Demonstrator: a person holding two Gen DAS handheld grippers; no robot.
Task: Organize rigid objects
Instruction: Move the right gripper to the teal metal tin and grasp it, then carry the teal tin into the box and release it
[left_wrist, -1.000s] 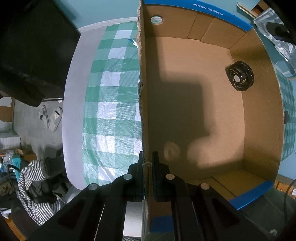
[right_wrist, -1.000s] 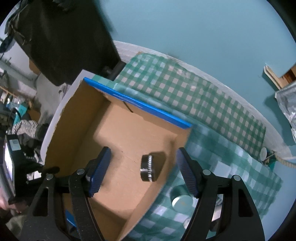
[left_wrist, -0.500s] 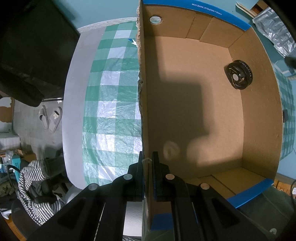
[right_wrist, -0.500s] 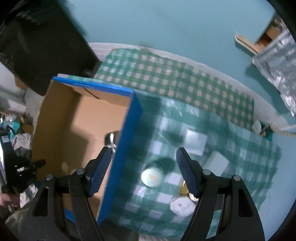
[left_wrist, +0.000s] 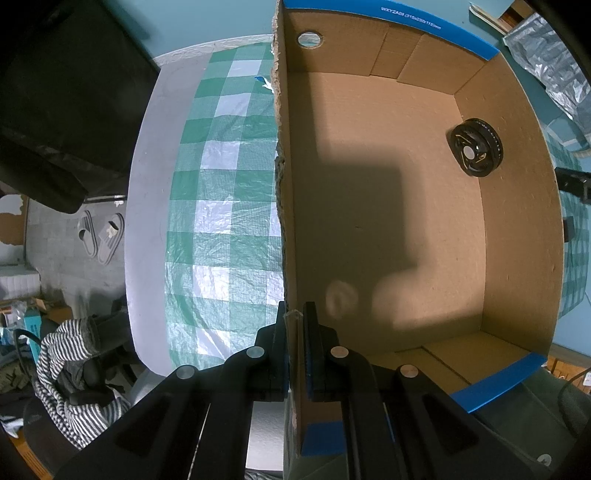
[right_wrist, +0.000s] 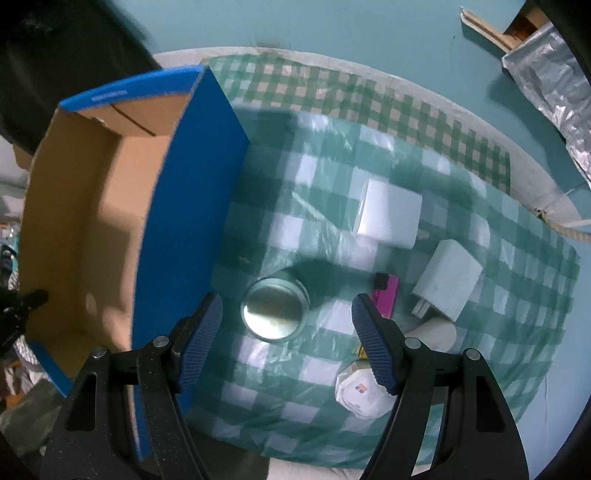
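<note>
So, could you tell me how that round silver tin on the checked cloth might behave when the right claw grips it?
The round silver tin looks rigid, so it should hold shape. Its shiny curved wall may slip between pads. Lying flat, it seems unlikely to roll.

Checked tablecloth under box, tin, chargers.

Raw, matt corrugated cardboard box, its outside a smooth blue, on a glossy, crinkled plastic checked tablecloth. A shiny metal-lidded tin gleams; at three o'clock of it, smooth matt white plastic charger.
</note>
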